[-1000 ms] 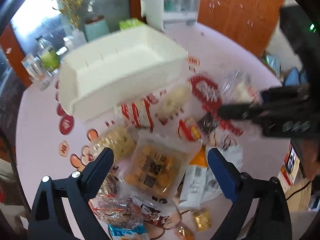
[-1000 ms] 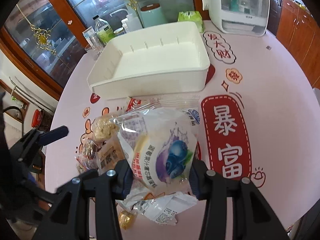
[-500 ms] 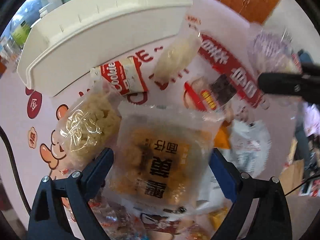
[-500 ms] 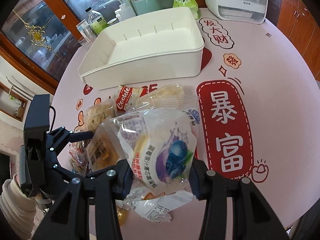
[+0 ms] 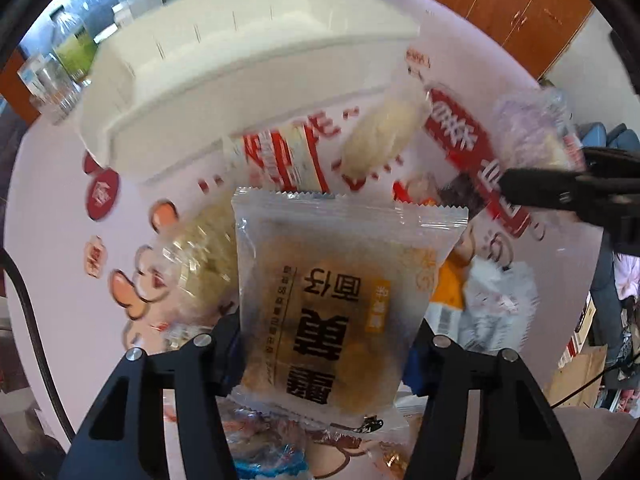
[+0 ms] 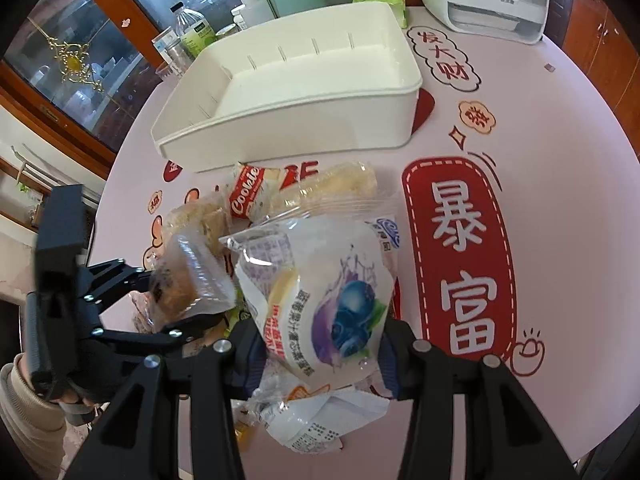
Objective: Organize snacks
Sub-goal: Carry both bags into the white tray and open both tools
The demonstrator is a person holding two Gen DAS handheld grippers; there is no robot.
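Table (image 6: 560, 184) comes first, round and pale pink, with red signs and little cartoon shapes printed on it. On it, at the far side, sits the big white bin (image 6: 288, 120), with nothing inside that shows. Just in front of the bin lies a heap of snacks. A red and white cookie pack (image 6: 246, 196) and a long pale roll in clear wrap (image 6: 328, 188) lie nearest the bin wall. A bag of puffy pale bits (image 5: 200, 256) lies beside them.

The left gripper (image 5: 324, 344) has just been closing its jaws, and the brown cake pack (image 5: 340, 296) with big black letters is now between them, squeezed at both sides. In the right wrist view this pack looks lifted off the heap, tilted, close to the other pack.

The right gripper (image 6: 320, 356) is clamped on the blueberry bun pack (image 6: 324, 300), which stands up above the heap. Under it lies a crumpled white wrapper (image 6: 312, 420).

A beige sleeve (image 6: 20, 412) shows at the left edge, behind the left gripper.
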